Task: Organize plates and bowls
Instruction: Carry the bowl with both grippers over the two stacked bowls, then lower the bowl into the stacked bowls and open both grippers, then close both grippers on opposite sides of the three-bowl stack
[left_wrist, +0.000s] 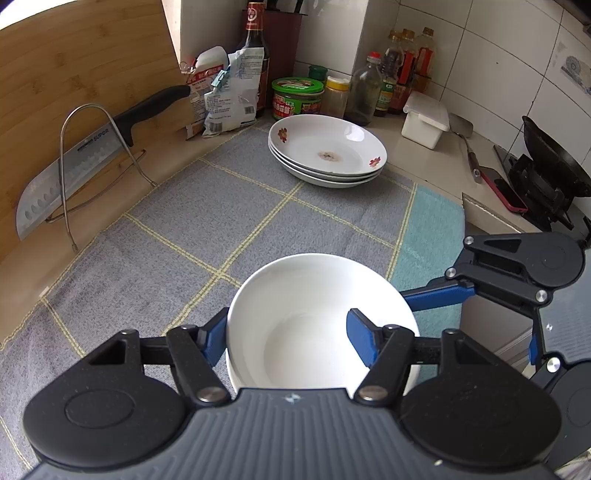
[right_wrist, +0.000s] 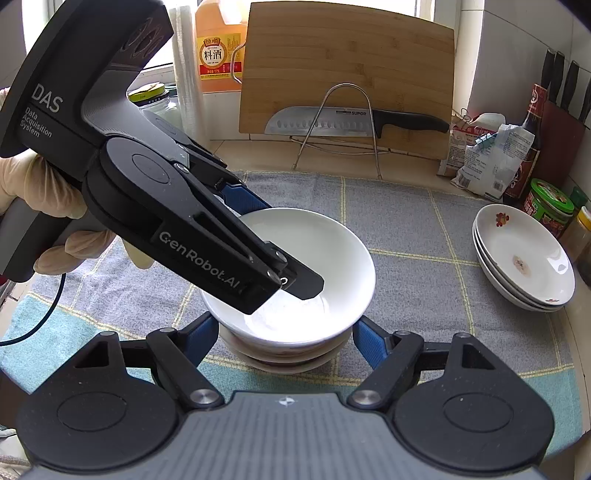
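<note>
A plain white bowl tops a small stack of bowls on the checked grey cloth. My left gripper is open, with one blue finger outside the bowl's left wall and the other inside over its right side; it also shows in the right wrist view, reaching into the bowl. My right gripper is open, its blue fingers either side of the stack's near edge. A stack of three flower-patterned white plates sits at the back, and also shows at the right in the right wrist view.
A bamboo cutting board leans on the wall behind a wire rack holding a cleaver. Sauce bottles, jars and bags crowd the corner. A white box, spatula, red phone and wok lie right.
</note>
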